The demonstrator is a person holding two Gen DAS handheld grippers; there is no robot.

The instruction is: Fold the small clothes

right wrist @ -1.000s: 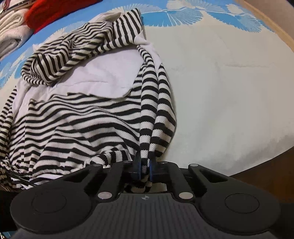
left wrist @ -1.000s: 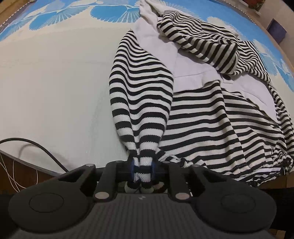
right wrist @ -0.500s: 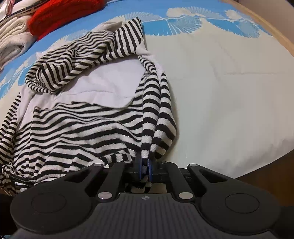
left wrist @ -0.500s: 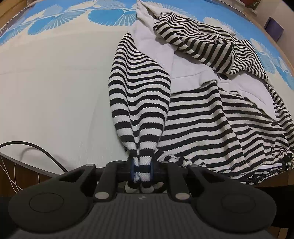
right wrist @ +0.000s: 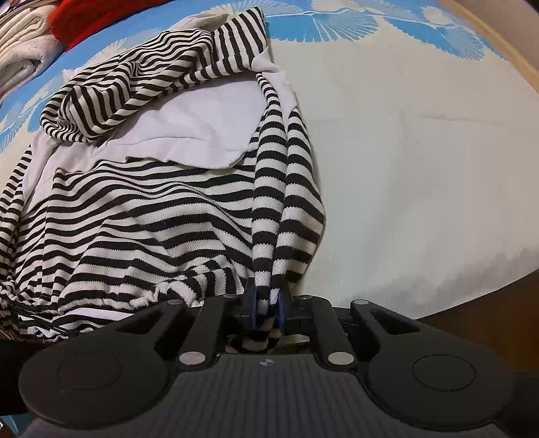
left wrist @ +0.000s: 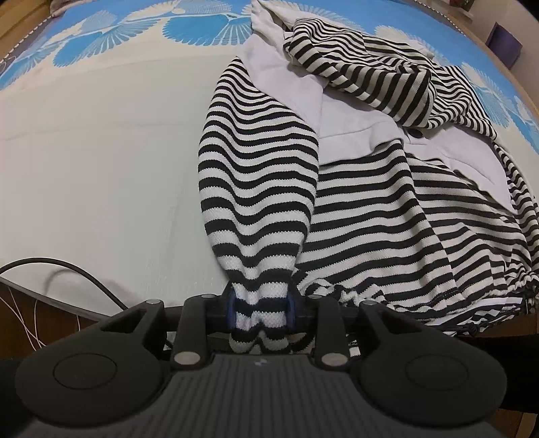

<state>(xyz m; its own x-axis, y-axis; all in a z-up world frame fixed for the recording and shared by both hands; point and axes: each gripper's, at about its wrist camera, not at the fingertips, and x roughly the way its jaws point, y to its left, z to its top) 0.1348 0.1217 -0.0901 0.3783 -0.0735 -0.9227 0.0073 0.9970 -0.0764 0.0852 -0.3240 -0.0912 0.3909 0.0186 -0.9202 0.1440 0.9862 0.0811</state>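
Note:
A black-and-white striped hoodie (left wrist: pixel 387 215) with a white lining lies spread on the bed, hood bunched at the far end; it also shows in the right wrist view (right wrist: pixel 141 209). My left gripper (left wrist: pixel 259 311) is shut on the cuff of the left sleeve (left wrist: pixel 256 182), stretched toward me at the bed's near edge. My right gripper (right wrist: pixel 267 311) is shut on the cuff of the right sleeve (right wrist: pixel 286 188), also pulled toward the near edge.
The bed sheet (left wrist: pixel 94 161) is pale with blue fan prints at the far side. A black cable (left wrist: pixel 67 266) hangs over the near left edge. Folded white towels (right wrist: pixel 20 57) and a red garment (right wrist: pixel 91 17) lie far left in the right wrist view.
Both grippers have moved slightly forward and lower with the sleeve cuffs still held. The left jaws look a little wider around the cuff.

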